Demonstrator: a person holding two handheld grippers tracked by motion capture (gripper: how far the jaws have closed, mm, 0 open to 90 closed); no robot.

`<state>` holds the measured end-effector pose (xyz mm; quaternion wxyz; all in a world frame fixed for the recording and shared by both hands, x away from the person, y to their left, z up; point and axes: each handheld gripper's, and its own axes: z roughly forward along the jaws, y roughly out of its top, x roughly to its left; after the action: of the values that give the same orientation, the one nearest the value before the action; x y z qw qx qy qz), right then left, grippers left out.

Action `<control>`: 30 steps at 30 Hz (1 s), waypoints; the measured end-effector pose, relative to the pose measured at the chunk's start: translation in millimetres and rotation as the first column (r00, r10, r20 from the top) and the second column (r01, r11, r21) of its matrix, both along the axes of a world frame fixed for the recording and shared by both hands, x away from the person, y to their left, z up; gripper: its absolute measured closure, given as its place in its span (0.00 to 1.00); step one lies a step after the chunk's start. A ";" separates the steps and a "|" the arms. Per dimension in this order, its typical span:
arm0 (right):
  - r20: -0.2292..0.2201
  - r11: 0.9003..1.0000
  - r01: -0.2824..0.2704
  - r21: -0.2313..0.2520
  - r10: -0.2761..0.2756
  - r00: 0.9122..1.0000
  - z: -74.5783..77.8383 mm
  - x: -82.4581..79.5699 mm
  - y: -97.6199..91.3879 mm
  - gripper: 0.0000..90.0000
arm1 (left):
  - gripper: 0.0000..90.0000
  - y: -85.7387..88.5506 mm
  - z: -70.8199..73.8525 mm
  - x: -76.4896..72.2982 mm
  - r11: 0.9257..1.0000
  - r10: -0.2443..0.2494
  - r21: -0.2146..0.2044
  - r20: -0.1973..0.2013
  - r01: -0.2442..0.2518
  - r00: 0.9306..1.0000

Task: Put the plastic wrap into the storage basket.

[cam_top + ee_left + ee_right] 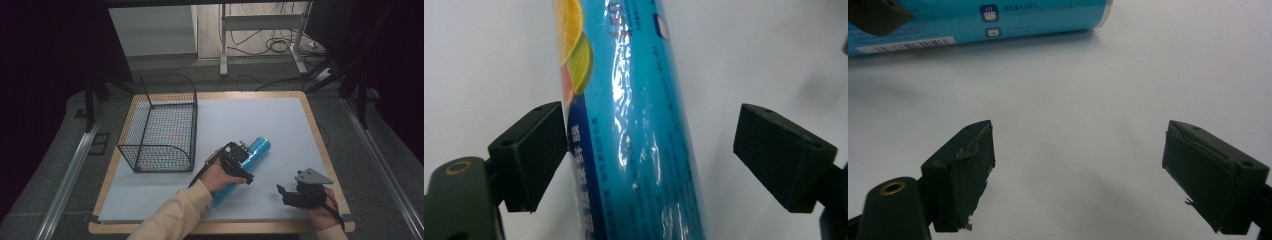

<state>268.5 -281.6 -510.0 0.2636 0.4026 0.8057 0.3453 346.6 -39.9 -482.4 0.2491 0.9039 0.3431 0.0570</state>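
A long blue cylinder (258, 148) with fruit pictures and print lies slantwise on the white sheet (250, 115). My left gripper (240, 162) is over its middle. In the left gripper view the cylinder (644, 100) runs between the jaws of the left gripper (649, 150); the left jaw touches its side and the right jaw stands well apart, so the gripper is open. My right gripper (286, 196) rests near the front right of the table. In the right gripper view, the right gripper (1078, 170) is open with only bare sheet between its jaws, and the cylinder (998, 20) lies beyond them.
A black wire basket (167, 150) stands on the left part of the table with nothing visible in it. The wooden table edge (320, 145) frames the sheet. Desk legs and cables (270, 45) lie on the floor beyond.
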 end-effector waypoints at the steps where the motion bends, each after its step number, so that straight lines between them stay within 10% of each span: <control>1: 0.000 1.000 0.000 0.000 0.000 1.000 0.0 0.0 0.0 0.15 | 0.16 -1.3 -1.1 1.0 1.000 0.007 0.001 -0.004 -0.007 1.000; 15: 0.005 1.000 0.006 0.001 -0.006 1.000 1.5 0.8 -2.5 0.15 | 0.31 -8.3 -18.7 10.7 0.996 0.066 0.071 -0.049 -0.062 0.997; 30: 0.023 1.000 0.007 0.016 -0.007 1.000 4.7 -0.5 -3.3 0.16 | 0.34 0.2 -8.2 19.9 0.998 0.056 0.035 -0.096 -0.053 0.994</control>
<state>268.0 -284.9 -505.3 0.2708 0.4036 0.7984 0.3554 366.5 -39.7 -490.6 0.2158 0.8998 0.3784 0.0252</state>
